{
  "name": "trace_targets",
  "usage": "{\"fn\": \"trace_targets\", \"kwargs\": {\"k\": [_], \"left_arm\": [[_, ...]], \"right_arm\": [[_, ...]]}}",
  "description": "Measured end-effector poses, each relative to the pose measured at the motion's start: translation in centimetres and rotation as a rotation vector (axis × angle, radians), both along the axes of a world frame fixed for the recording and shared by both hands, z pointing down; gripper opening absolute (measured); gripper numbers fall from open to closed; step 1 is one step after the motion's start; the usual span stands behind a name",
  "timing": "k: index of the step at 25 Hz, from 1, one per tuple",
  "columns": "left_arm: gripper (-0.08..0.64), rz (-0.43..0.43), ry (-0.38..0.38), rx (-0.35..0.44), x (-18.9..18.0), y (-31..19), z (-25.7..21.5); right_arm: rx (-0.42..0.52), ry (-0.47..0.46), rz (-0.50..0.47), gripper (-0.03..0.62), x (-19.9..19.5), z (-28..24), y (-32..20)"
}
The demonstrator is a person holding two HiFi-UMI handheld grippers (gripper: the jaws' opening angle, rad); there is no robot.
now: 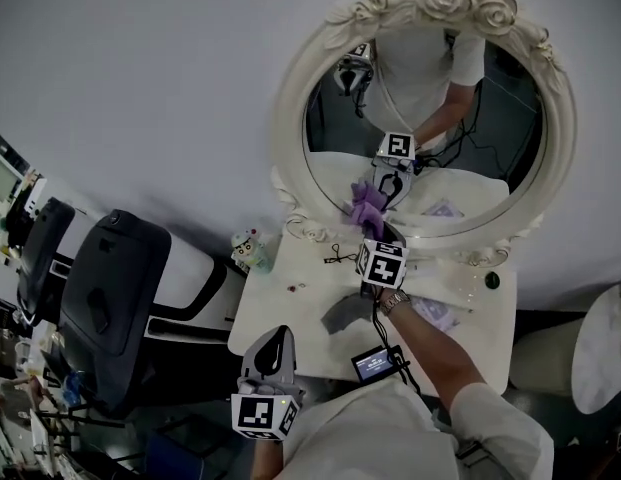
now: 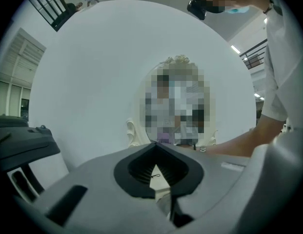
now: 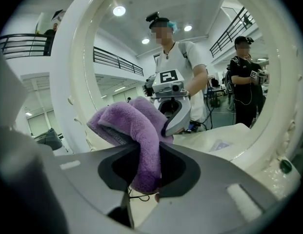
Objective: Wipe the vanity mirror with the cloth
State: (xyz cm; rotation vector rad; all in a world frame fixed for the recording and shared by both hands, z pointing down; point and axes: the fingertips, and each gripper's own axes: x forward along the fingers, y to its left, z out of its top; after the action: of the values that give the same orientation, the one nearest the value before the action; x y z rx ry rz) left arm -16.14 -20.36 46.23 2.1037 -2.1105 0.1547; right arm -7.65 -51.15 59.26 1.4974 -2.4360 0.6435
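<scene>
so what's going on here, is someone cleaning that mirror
Yes, it looks that way. A person stands at a white vanity table with a handheld gripper in each hand. The right gripper is shut on a purple cloth, and the cloth appears to be pressed against the lower part of the glass of the oval vanity mirror. The left gripper is shut with nothing in it, held low near the person's body and away from the mirror.

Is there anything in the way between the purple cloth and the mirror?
No, nothing visible. The right gripper holds the purple cloth right up at the mirror, near the glass's lower left edge, and the cloth seems to touch it.
</scene>
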Motion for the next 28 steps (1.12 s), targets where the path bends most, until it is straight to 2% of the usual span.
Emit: {"fn": "trace_targets", "kwargs": {"k": [5, 19, 23, 28], "left_arm": [[0.003, 0.103, 0.006, 0.01, 2.3, -2.0, -0.1], [0.003, 0.333, 0.038, 0.023, 8.2, -5.8, 0.2], [0.003, 0.372, 0.041, 0.024, 9.4, -6.5, 0.2], [0.003, 0.388, 0.05, 0.029, 10.2, -7.1, 0.2]], "right_arm": [[0.005, 0.011, 0.072, 0.101, 4.2, 0.0, -0.3], [-0.004, 0.097, 0.342, 0.101, 20.0, 0.7, -1.7], [-0.009, 0.104, 0.384, 0.101, 22.3, 0.7, -1.7], [-0.006, 0.098, 0.393, 0.101, 23.0, 0.4, -1.4]]}}
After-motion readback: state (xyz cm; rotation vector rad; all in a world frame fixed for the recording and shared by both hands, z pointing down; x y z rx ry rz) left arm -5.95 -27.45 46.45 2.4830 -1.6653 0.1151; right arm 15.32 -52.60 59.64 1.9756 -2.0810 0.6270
